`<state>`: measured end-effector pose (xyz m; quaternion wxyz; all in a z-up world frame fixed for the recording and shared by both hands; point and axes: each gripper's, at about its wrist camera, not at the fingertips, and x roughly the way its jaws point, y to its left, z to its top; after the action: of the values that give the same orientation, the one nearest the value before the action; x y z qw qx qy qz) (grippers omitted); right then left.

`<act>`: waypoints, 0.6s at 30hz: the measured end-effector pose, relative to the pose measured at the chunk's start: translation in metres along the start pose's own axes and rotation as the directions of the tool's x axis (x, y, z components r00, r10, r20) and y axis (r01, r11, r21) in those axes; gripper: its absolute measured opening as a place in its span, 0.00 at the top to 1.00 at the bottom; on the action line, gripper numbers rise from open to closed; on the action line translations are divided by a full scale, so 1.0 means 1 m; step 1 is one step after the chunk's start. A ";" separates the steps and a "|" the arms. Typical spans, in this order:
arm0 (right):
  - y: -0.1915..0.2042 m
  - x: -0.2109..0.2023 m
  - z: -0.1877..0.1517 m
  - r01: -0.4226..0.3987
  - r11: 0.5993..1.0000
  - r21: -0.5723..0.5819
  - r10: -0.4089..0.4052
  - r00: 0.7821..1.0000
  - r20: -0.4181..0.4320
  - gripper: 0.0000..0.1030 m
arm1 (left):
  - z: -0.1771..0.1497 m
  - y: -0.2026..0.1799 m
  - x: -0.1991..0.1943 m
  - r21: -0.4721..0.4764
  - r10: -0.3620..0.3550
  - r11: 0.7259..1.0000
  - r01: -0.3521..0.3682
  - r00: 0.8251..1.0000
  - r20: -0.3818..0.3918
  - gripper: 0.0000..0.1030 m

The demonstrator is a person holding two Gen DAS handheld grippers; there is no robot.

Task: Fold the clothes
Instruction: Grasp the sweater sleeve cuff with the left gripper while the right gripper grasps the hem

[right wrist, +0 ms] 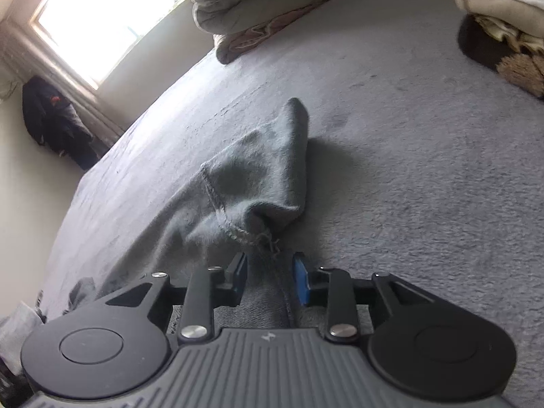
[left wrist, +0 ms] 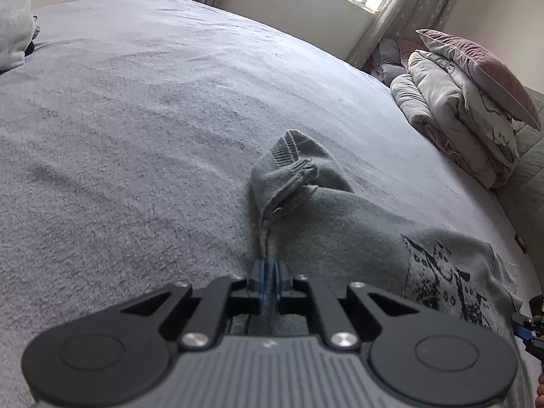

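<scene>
I see one grey sweater (left wrist: 340, 217) lying on the bed (left wrist: 136, 119), rumpled rather than flat. A black printed graphic shows on its body toward my right. A sleeve with a ribbed cuff is bunched up beyond it, folded over on itself. In the right wrist view, another part of the sweater (right wrist: 258, 176) stands up in a peak, with a frayed seam edge near me.
</scene>
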<state>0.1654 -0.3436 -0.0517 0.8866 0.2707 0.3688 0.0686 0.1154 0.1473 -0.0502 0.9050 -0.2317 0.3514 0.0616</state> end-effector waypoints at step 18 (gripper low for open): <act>0.010 -0.001 -0.002 0.105 0.988 -0.112 -0.104 0.994 0.012 0.79 | -0.004 -0.007 -0.003 0.045 0.015 0.999 -0.015 1.000 0.015 0.83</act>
<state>0.1643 -0.3347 -0.0466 0.9038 0.2009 0.3754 0.0417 0.1123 0.1397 -0.0480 0.9122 -0.2080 0.3476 0.0621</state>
